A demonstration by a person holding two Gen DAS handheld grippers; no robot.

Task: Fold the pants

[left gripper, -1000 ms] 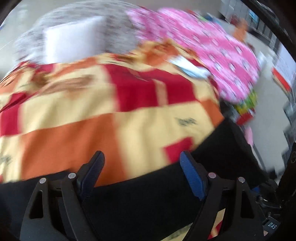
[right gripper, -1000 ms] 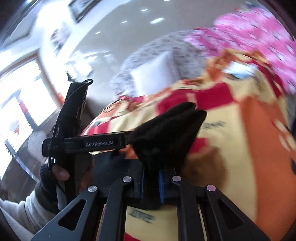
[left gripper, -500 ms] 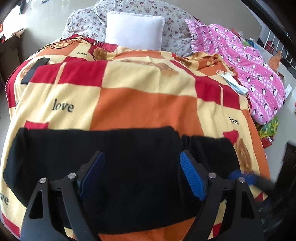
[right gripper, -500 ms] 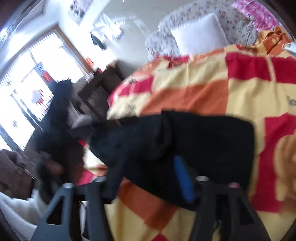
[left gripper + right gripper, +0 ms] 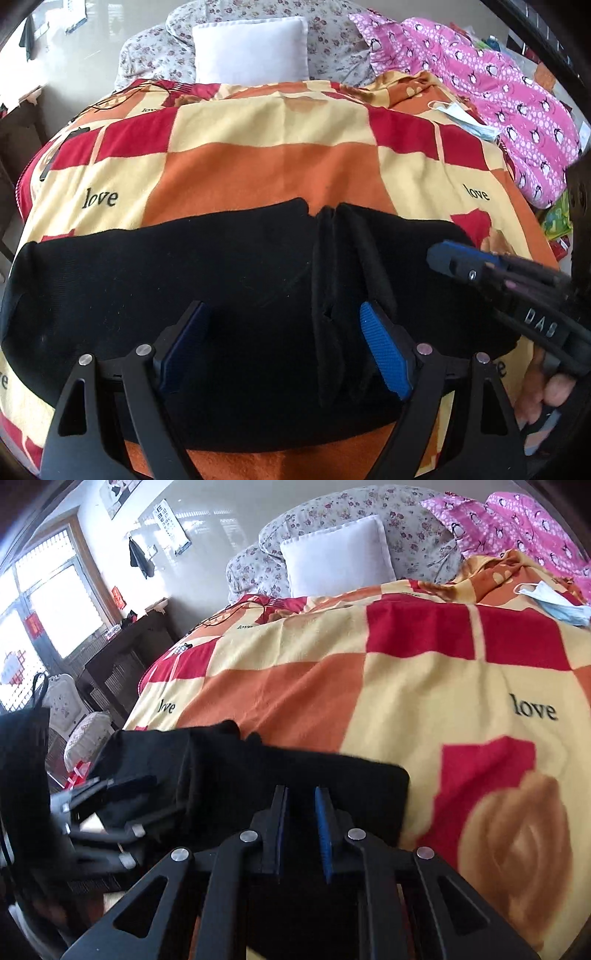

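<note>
Left wrist view: black pants (image 5: 229,280) lie right under the left gripper (image 5: 280,350), long axis crossways, on the bed blanket (image 5: 273,173). Its fingers are spread wide, pinching nothing. Right gripper (image 5: 301,827) is closing over the right-hand end with nothing visibly pinched; left looks nearer the middle.

The pants (image 5: 229,295) are matt black knit cloth, lint-flecked. Under them my blanket (image 5: 280,173) is soft fleece, faintly napped (the printed squares look flat, not shiny). The pads (image 5: 384,354) on my left gripper (image 5: 284,343) are blue ribbed rubber; its arms are matt black plastic with bright metal pins. The pillow (image 5: 251,51) is plain white cloth.
</note>
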